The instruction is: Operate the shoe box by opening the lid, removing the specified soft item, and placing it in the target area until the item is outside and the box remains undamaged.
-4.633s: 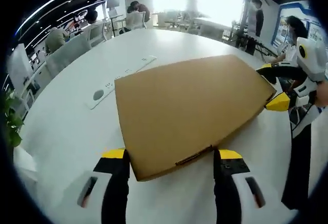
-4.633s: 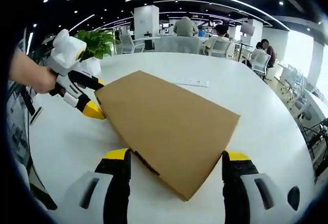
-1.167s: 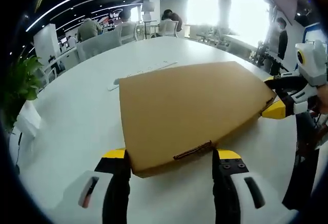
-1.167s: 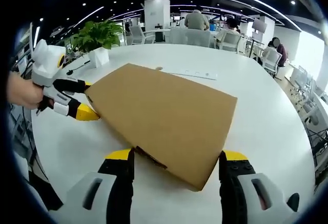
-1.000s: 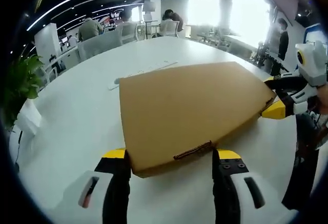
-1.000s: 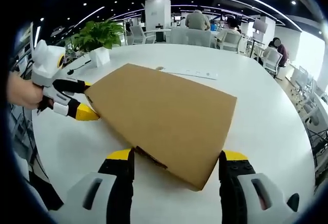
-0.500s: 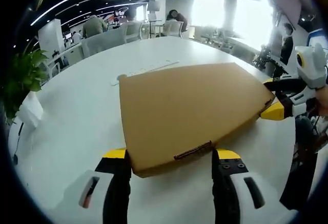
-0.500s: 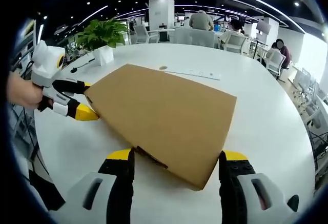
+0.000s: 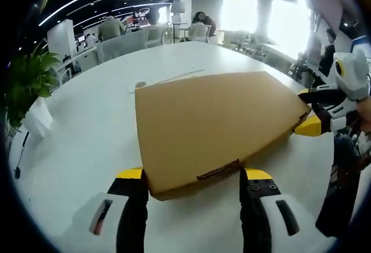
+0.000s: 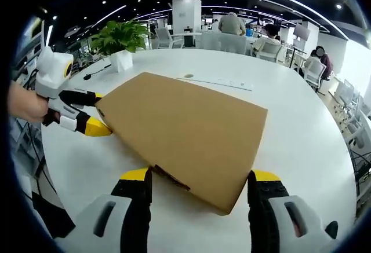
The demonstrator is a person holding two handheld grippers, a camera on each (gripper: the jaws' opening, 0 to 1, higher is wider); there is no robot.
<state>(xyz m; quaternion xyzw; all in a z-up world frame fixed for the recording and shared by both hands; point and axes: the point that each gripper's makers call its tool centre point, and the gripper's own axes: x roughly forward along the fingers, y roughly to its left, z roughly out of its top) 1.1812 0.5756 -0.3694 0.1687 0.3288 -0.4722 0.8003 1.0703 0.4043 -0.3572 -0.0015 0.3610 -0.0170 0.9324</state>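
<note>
Closed shoe box [image 10: 182,134] between spread right hand-held gripper [image 10: 197,183] jaws on table [image 10: 301,149]

Each tool [image 9: 193,175] [image 10: 200,176] has black jaws, yellow tips and white housing.

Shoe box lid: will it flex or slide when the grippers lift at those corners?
The lid looks like thin flat cardboard, so it probably bows if only one corner is raised. The table is smooth and glossy, so the box may slide. The left gripper and right gripper straddle opposite corners, which should limit that.
</note>
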